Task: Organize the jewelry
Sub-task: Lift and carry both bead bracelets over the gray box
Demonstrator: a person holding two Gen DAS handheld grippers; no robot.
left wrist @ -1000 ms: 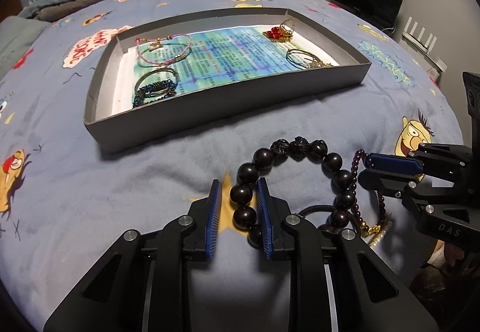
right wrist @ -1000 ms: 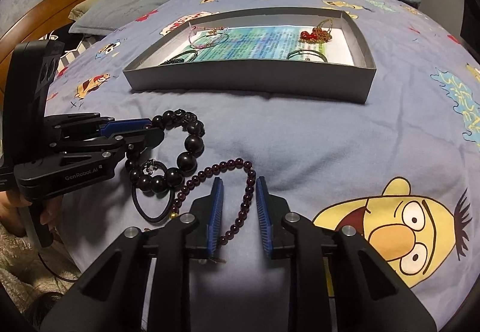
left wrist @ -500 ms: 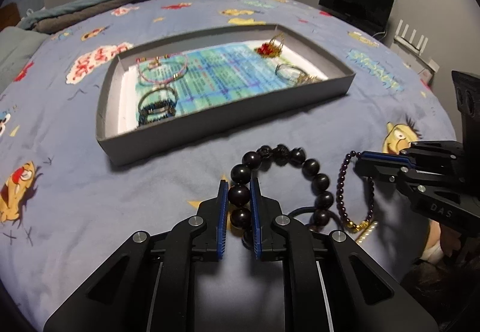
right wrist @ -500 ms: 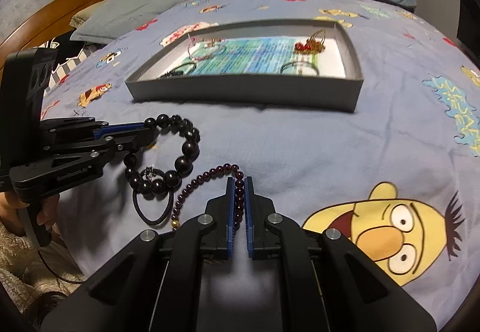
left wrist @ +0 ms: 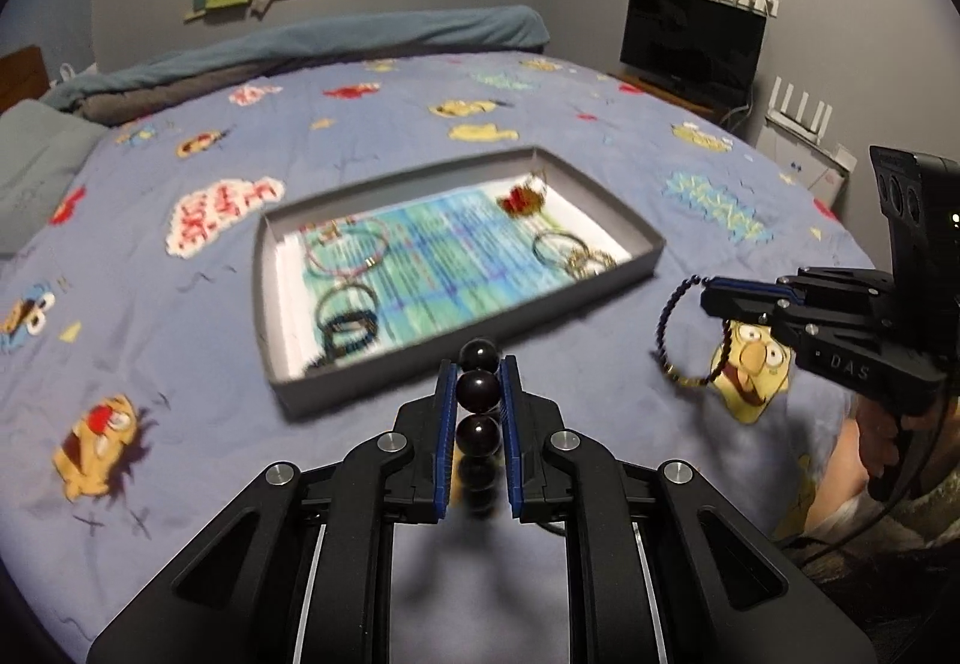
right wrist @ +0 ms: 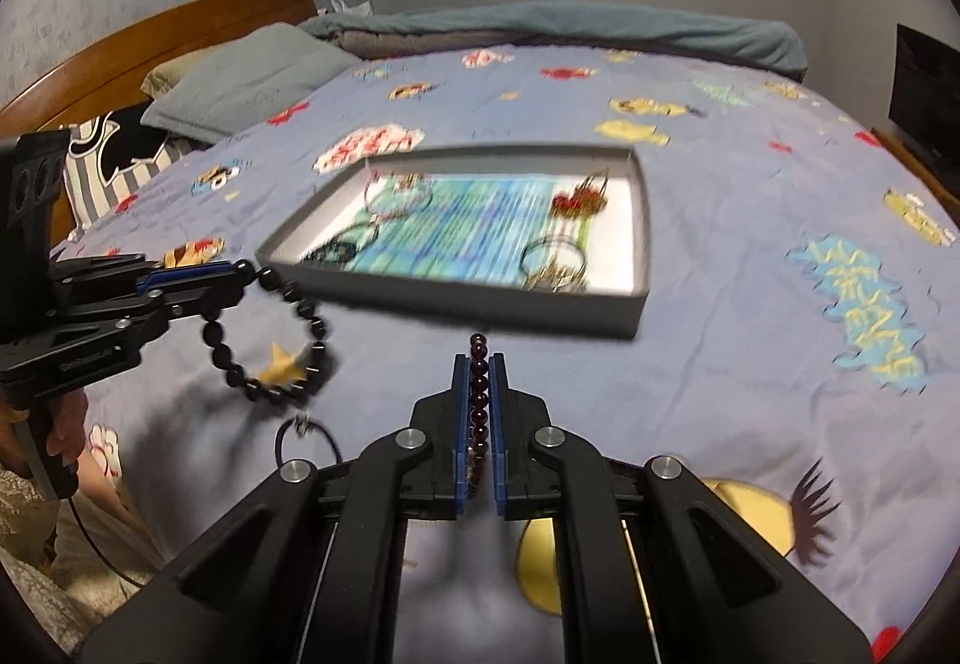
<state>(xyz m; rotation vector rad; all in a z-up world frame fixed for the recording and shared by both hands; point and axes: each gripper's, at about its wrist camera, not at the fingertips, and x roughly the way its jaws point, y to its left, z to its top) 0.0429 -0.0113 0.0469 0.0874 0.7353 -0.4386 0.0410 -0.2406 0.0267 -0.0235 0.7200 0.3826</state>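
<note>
**Two bracelets gripped, tray ahead of both jaws**

Two bracelets are off the bed, one in each of my jaws. My left gripper (left wrist: 477, 394) is clenched on the large black bead bracelet (left wrist: 478, 391); the beads stack in a line between the blue pads. In the right wrist view the rest of that loop (right wrist: 270, 340) hangs free below the left gripper (right wrist: 231, 283), clear of the blue bedspread (right wrist: 750, 304). My right gripper (right wrist: 479, 412) is clenched on the small dark-red bead bracelet (right wrist: 479, 394), the strand running lengthwise between the pads; in the left wrist view its loop (left wrist: 678, 334) dangles from the right gripper (left wrist: 714, 298) at the right of the frame.

The grey tray (left wrist: 420, 364) lies just above my left jaws in the left wrist frame, centre, with its long axis running left to right across the picture. In the right wrist frame the tray (right wrist: 456, 298) also sits straight above the jaws. Neither hand looks clearly nearer. Other pieces already occupy the tray's left and right ends; its printed middle looks free.

Judgement: the coming move is a forward carry over the near wall. Each hanging loop must clear that wall before release. A black ring (right wrist: 306, 439) lies on the bed below the left bracelet.
</note>
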